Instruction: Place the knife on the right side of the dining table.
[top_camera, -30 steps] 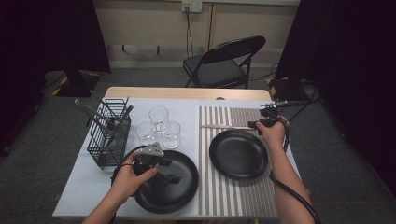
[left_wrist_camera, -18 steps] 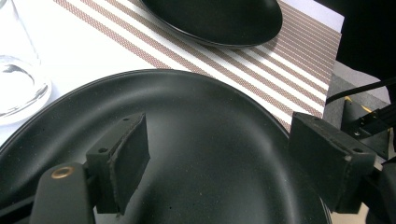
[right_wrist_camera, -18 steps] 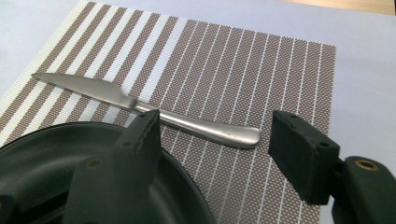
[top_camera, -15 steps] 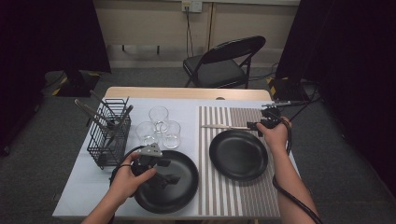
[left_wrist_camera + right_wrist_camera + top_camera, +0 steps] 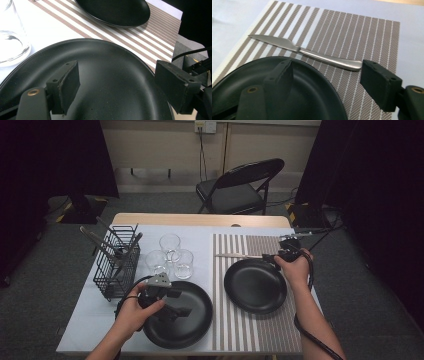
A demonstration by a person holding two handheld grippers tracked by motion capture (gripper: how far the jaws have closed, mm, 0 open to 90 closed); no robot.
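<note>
Counting the things on the surface: two black plates, three glasses, one knife, one wire basket and one striped mat. The knife lies on the mat at 12 o'clock of the right plate, just beside its rim. The right gripper is near the handle; its fingers have just been opening and grasp nothing. The left gripper hangs over the left plate, fingers released.
</note>
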